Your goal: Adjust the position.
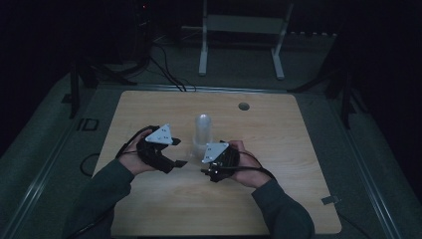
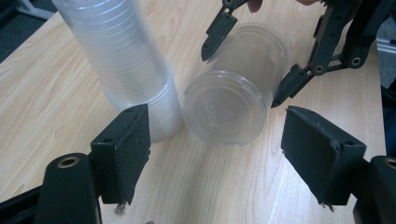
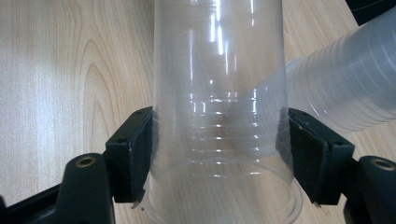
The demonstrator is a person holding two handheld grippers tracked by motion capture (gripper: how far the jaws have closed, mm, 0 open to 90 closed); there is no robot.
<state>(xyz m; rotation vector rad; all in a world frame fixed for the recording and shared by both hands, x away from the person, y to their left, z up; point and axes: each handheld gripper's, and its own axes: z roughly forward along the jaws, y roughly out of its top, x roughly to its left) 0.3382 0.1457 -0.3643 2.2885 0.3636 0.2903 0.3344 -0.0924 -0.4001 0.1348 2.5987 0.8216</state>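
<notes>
A single clear plastic cup [image 3: 219, 93] lies level between my right gripper's [image 3: 219, 154] pads, which press on its sides near the rim. In the left gripper view that cup [image 2: 226, 107] turns its round bottom toward the camera, with the right gripper [image 2: 243, 77] clamped around it. My left gripper [image 2: 217, 140] faces the cup's bottom with its jaws wide apart and nothing between them. An upside-down stack of clear cups [image 1: 203, 130] stands on the wooden table [image 1: 278, 149], just behind both grippers [image 1: 179, 152] [image 1: 201, 160]. The stack [image 2: 130, 60] is to the left of the held cup.
A round hole [image 1: 243, 106] sits in the tabletop at the back right. A white frame stand [image 1: 241, 25] and dark cables [image 1: 164, 69] are on the floor beyond the far edge. Bare wood surrounds the hands on all sides.
</notes>
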